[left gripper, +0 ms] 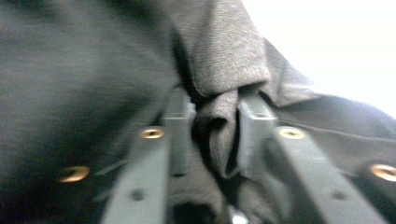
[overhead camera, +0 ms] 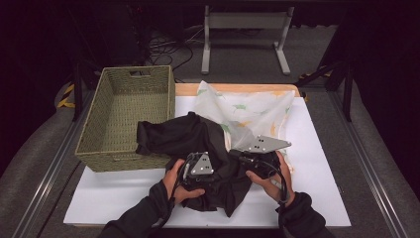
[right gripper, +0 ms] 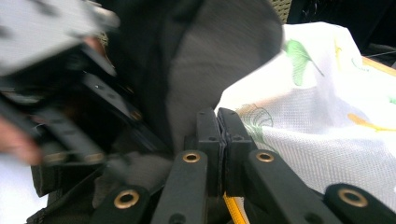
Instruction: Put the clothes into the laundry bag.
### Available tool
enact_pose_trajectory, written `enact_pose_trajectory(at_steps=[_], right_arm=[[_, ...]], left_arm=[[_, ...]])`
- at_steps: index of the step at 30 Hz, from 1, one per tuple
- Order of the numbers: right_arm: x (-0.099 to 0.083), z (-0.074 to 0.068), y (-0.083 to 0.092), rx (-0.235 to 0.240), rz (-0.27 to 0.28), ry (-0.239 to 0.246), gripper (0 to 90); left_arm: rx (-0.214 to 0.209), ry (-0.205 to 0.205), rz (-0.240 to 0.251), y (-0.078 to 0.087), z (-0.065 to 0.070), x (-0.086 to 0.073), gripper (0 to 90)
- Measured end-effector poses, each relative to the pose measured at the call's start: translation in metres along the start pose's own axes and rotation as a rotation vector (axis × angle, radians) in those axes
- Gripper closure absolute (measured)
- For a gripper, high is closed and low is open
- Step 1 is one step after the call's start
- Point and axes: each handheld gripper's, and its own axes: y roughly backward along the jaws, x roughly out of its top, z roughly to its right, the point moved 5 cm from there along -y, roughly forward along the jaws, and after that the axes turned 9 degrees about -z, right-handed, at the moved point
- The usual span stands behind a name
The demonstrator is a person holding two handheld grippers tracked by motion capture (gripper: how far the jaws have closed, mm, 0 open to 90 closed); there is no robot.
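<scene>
1 black garment [overhead camera: 198, 144], 1 white leaf-print cloth [overhead camera: 247, 111], 1 wicker basket [overhead camera: 124, 116] on the table [overhead camera: 317, 163]. Garment lay heaped at front centre, partly over basket rim & cloth. Both hands low, close together. Left gripper [left gripper: 215, 116]: jaws part open w/ a garment fold bunched between. Right gripper [right gripper: 217, 128]: jaws together, beside the garment at the cloth's edge; can't tell if anything pinched.

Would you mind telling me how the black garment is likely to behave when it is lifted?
Probably floppy: the black garment lies crumpled in soft folds. It likely bunches when pinched, as between the left gripper jaws. It seems light and should drape.
</scene>
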Motion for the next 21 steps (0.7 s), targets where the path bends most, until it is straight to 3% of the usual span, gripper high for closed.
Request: enact_pose_trajectory(at_steps=[1, 3, 5, 8, 11, 13, 14, 15, 17, 18, 20, 21], right_arm=[[0.000, 0.001, 0.001, -0.003, 0.002, -0.002, 88.7], [-0.001, 0.002, 0.002, -0.006, 0.004, -0.008, 88.7], [-0.002, 0.003, 0.005, -0.010, 0.007, -0.008, 88.7], [-0.003, 0.005, 0.009, -0.017, 0.014, -0.016, 88.7], [-0.004, 0.007, 0.013, -0.024, 0.019, -0.019, 88.7], [-0.003, 0.007, 0.013, -0.024, 0.019, -0.019, 88.7], [-0.003, 0.006, 0.013, -0.023, 0.018, -0.016, 88.7], [-0.003, 0.006, 0.013, -0.023, 0.015, -0.015, 88.7], [-0.003, 0.005, 0.011, -0.024, 0.012, -0.012, 88.7], [-0.003, 0.005, 0.011, -0.024, 0.012, -0.012, 88.7], [-0.003, 0.005, 0.012, -0.029, 0.011, -0.007, 88.6], [-0.003, 0.005, 0.012, -0.031, 0.011, -0.005, 88.7]], left_arm=[[0.026, -0.011, 0.005, 0.006, 0.003, 0.000, 56.5], [0.020, -0.032, 0.017, 0.018, 0.007, 0.000, 53.7], [0.045, -0.029, 0.044, 0.032, 0.010, -0.002, 46.7], [0.084, -0.030, 0.144, 0.067, 0.011, 0.000, 39.2], [0.133, 0.037, 0.255, 0.105, -0.002, 0.003, 29.0], [0.203, 0.082, 0.285, 0.122, -0.017, 0.003, 23.8], [0.216, 0.097, 0.289, 0.125, -0.023, 0.003, 18.9], [0.234, 0.117, 0.260, 0.127, -0.034, 0.001, 16.5], [0.310, 0.144, 0.195, 0.125, -0.053, -0.004, 10.5], [0.310, 0.144, 0.195, 0.125, -0.053, -0.004, 9.0], [0.240, 0.261, 0.195, 0.117, -0.076, -0.013, 9.1], [0.267, 0.280, 0.170, 0.112, -0.084, -0.017, 8.9]])
